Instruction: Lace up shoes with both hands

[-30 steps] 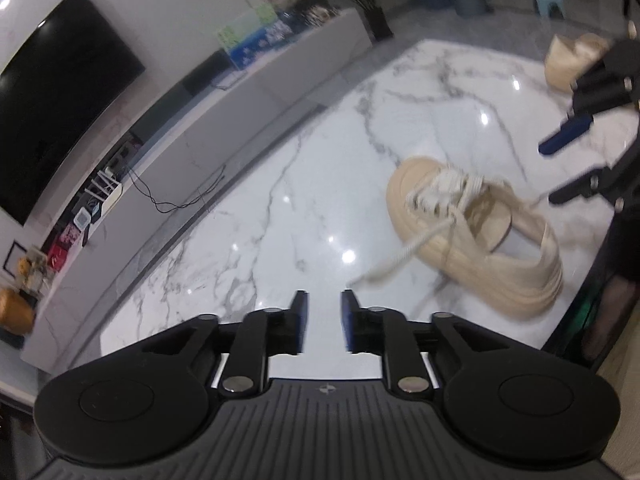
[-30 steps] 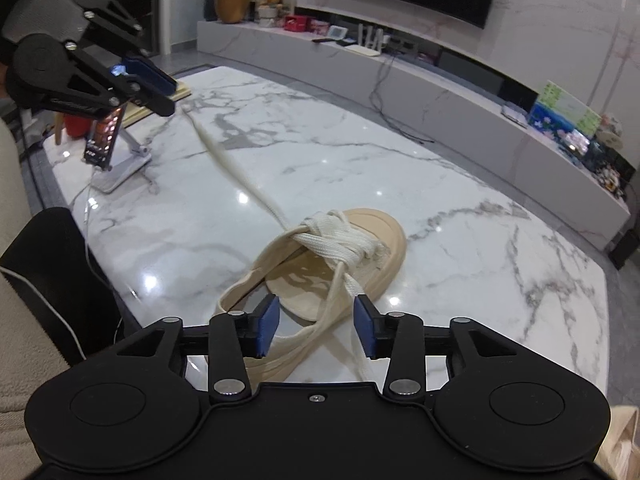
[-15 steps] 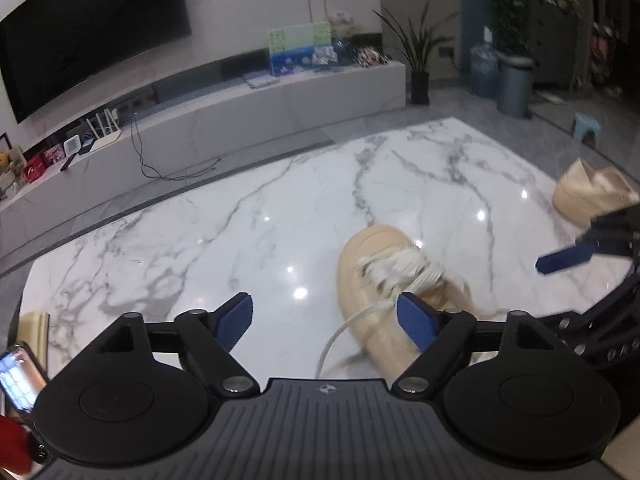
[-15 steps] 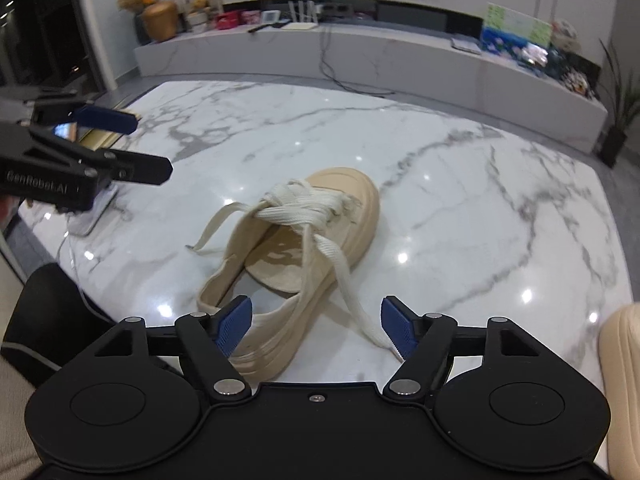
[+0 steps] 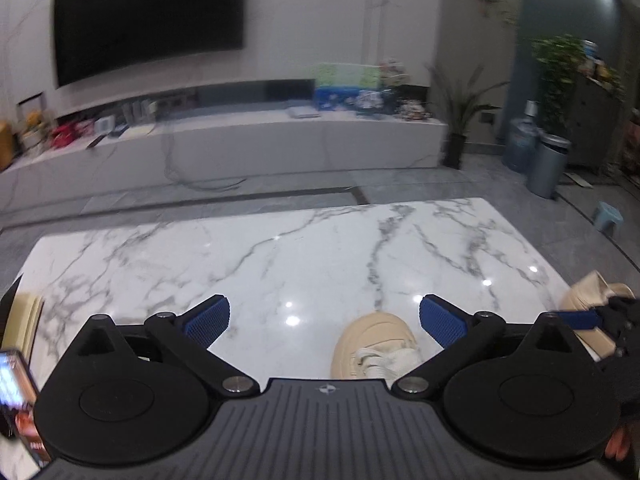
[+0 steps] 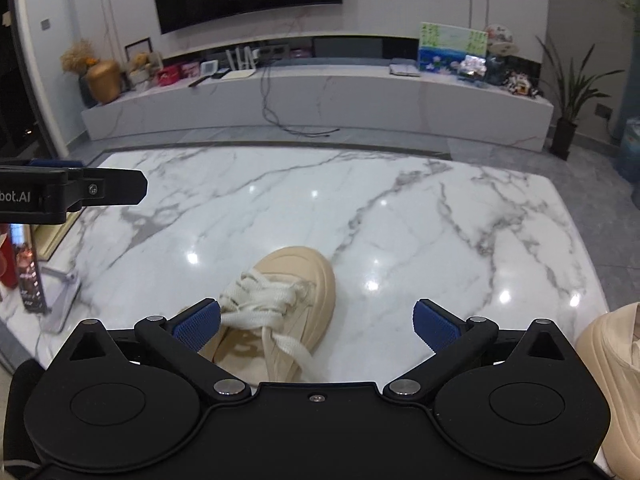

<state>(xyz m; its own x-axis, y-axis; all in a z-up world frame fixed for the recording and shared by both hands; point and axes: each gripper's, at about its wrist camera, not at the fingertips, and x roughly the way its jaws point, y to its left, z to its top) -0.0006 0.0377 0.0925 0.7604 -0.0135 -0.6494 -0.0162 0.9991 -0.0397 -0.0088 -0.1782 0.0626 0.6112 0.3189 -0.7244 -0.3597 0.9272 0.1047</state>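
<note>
both my left gripper (image 5: 324, 322) and right gripper (image 6: 316, 322) gape empty over the shoe (image 6: 280, 304) at bottom centre, so next i must pinch a lace (image 6: 290, 346) end.

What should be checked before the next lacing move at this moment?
1. Left hand-held gripper open, holding nothing: ok.
2. Right hand-held gripper open, holding nothing: ok.
3. Shoe on the marble table, toe pointing away: ok.
4. Laces through the eyelets, one end trailing loose over the side: ok.
5. Other lace end located: cannot tell.
6. Bow tied: not ok.
</note>
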